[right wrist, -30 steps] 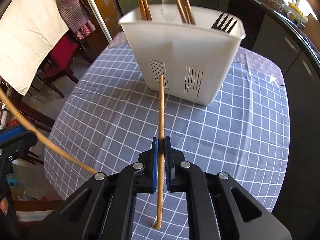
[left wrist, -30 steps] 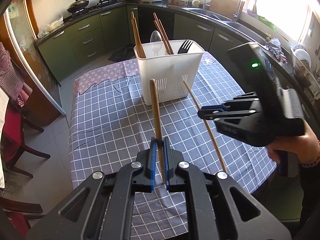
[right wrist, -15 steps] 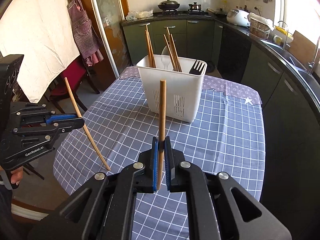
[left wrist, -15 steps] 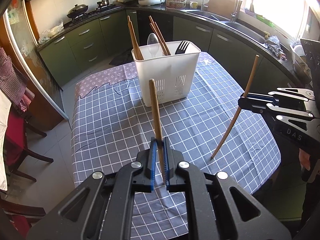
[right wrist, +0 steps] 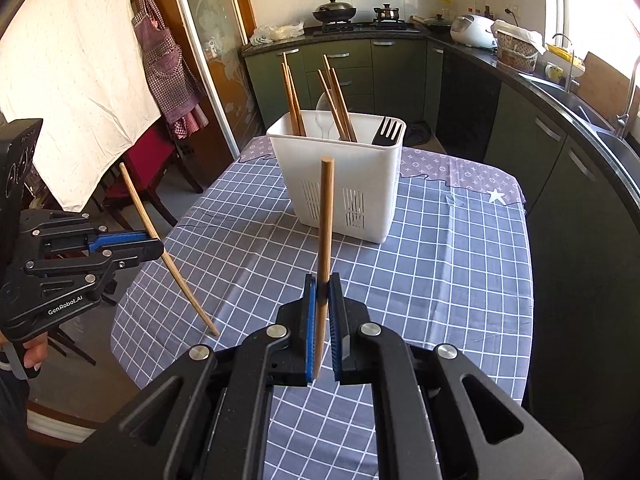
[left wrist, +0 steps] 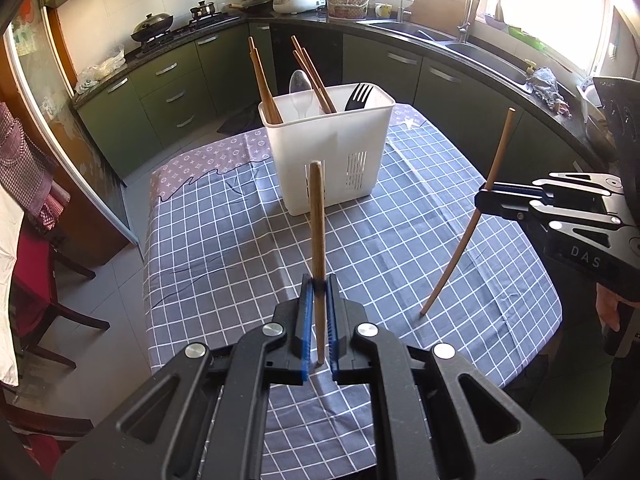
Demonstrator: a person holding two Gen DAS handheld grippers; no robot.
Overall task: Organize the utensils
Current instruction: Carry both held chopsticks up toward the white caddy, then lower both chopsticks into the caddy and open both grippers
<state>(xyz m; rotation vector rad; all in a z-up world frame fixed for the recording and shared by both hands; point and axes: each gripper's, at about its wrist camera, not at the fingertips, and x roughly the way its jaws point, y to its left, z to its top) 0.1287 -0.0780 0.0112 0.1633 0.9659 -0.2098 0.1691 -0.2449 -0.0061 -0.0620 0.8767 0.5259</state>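
Count: 1 white utensil holder on the table. Inside it: 5 wooden chopsticks by my count, 2 at the left and 3 near the middle; overlap makes this slightly uncertain. Also 1 clear spoon and 1 black fork. Outside it: 2 more chopsticks, one in the left gripper (), one in the right gripper (). 2 grippers total. Chopsticks overall: 7. Nothing loose on the checked tablecloth.

My left gripper: black linkage, blue pads, silver screws, "GenRobot.AI" marking.
My right gripper: black, blue pads, "DAS" lettering.
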